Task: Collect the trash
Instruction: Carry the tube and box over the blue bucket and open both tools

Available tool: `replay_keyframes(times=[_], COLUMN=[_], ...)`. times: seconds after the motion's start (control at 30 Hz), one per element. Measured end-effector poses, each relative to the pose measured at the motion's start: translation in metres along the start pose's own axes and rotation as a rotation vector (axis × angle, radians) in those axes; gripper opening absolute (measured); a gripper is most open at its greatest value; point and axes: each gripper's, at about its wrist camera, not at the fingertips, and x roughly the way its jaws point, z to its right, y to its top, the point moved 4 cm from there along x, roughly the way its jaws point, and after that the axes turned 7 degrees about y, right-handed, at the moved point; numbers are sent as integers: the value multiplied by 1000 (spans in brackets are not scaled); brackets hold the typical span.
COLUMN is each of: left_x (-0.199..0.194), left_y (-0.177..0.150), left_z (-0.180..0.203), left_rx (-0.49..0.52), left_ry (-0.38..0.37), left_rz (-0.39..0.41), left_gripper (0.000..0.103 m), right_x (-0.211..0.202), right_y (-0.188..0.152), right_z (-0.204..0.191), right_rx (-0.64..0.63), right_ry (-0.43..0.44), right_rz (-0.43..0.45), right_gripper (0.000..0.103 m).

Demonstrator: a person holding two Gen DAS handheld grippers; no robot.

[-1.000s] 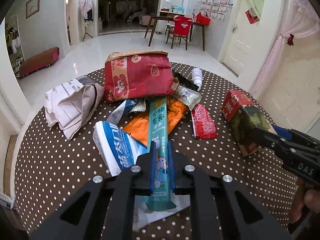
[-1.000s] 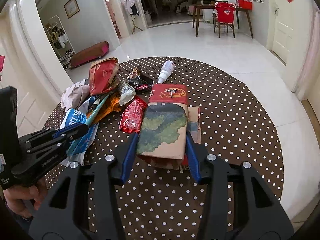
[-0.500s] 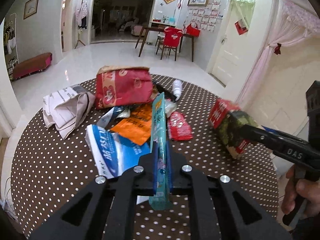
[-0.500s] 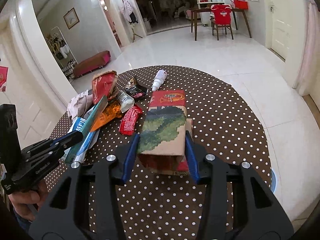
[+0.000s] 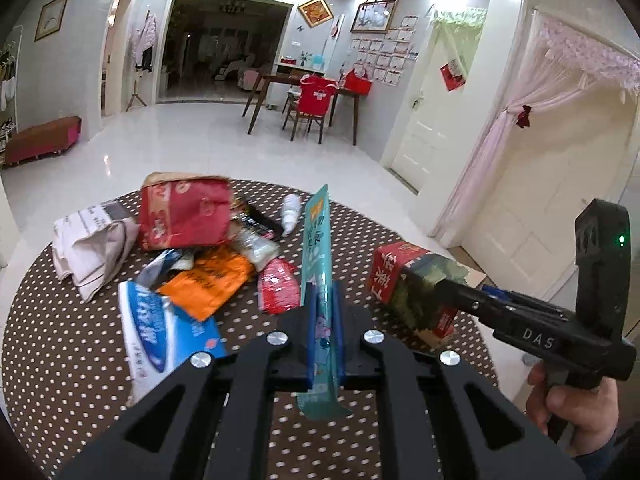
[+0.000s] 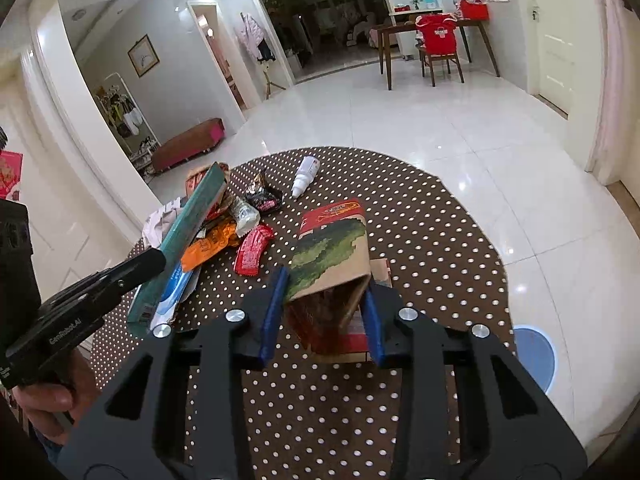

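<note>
Only right wrist view shows blue disc (image 6: 534,356).

- Home, open living/dining area.
- Round polka-dot table (image 5: 60,344) at 6 o'clock.
- Dining table (image 5: 280,80) with chair (image 5: 312,108) at 12.
- Framed pictures (image 5: 372,16), curtained doorway (image 5: 560,92) at 2.

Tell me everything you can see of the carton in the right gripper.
The carton is a paper box with a red top panel and a green pixelated landscape print on tan card. Its near end is open and crushed inward. The right gripper has just been closing on that end, blue pads pressing both sides. It is held tilted, far end up, lifted off the dotted table.
</note>
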Motion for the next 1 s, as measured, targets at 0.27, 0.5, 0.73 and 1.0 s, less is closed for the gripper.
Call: replay_keyframes(times=[0.27, 0.5, 0.73, 1.0], left_x=[8, 31, 89, 175], left_y=[14, 22, 3, -36], left_z=[43, 120, 227, 314], left_rx=[19, 70, 168, 288], left_ry=[-81, -211, -316, -290], left_rz=[10, -22, -164, -362], left_gripper=[7, 7, 7, 7], right_x=[-44, -114, -147, -124], right_y=[10, 19, -18, -73], right_z=[26, 87, 206, 306], right_rx=[38, 111, 317, 522], right_ry=[3, -83, -209, -257], right_rz=[86, 199, 192, 104], right_gripper=[33, 33, 34, 34])
